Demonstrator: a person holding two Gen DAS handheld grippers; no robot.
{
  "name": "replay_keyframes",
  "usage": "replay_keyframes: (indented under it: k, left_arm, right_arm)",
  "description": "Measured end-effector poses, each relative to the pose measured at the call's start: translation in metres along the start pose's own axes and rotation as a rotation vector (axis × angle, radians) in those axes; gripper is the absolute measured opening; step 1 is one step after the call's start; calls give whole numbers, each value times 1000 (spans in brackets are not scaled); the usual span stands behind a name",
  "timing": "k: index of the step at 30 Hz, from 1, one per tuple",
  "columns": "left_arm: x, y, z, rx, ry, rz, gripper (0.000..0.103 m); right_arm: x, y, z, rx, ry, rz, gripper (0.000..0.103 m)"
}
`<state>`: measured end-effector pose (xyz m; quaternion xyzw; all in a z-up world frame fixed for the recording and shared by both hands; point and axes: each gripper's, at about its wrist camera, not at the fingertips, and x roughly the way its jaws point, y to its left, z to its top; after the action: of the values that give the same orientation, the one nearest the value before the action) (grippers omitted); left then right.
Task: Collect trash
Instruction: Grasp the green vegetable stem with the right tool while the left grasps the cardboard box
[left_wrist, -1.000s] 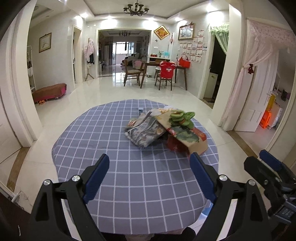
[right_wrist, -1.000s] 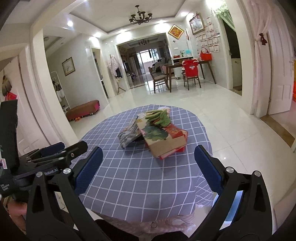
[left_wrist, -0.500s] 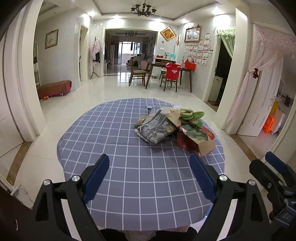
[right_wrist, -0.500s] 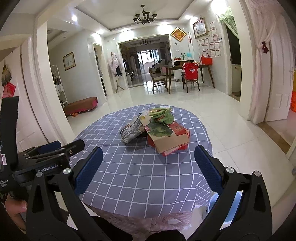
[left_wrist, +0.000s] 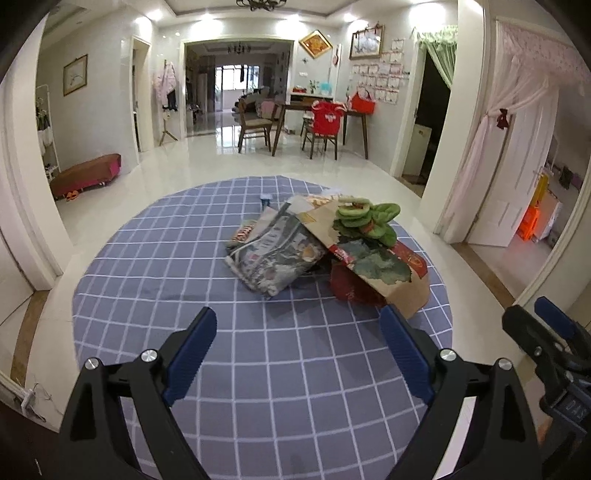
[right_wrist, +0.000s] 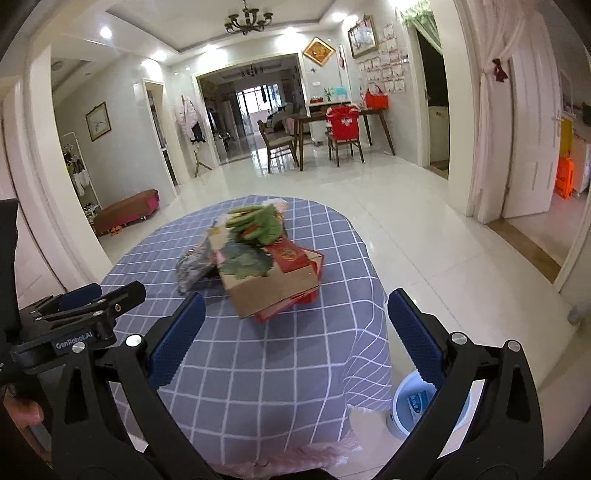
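Observation:
A heap of trash lies in the middle of a round table with a blue checked cloth (left_wrist: 166, 258). It holds a crumpled newspaper (left_wrist: 273, 254), a torn cardboard box (left_wrist: 406, 295), green leaves (left_wrist: 365, 221) and red packaging (left_wrist: 351, 288). My left gripper (left_wrist: 297, 317) is open and empty, short of the newspaper. My right gripper (right_wrist: 295, 299) is open and empty too, facing the cardboard box (right_wrist: 273, 288) with the leaves (right_wrist: 255, 221) and a red box (right_wrist: 295, 254) on top. Each gripper shows at the edge of the other's view.
A white and blue bucket (right_wrist: 413, 402) stands on the floor by the table's near right edge. A small blue-white item (left_wrist: 265, 201) lies behind the heap. Tiled floor surrounds the table; a dining set (left_wrist: 314, 125) stands far back. A hand (right_wrist: 22, 413) grips the left tool.
Both grippers have come forward and lower toward the heap, which looks bigger in both views. Their jaws stay wide apart and empty.

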<state>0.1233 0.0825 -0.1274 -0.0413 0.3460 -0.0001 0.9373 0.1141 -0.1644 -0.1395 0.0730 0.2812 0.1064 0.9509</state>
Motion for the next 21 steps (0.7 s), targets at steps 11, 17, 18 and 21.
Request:
replay_keyframes:
  k: [11,17,18,21]
  left_arm:
    - [63,39,38,-84,49,27,88]
    - [87,60,51,-139,84,-8,88]
    - [91,61,53,-148,88,-23,88]
    - [100,57,59,-150,99,-43,88]
  right_arm:
    - [96,23,49,-40,85,54,97]
    - [151,30,73,14,141,109,97]
    - [161,29,77,28,154,117,97]
    - [183,30,82,30,176,101,97]
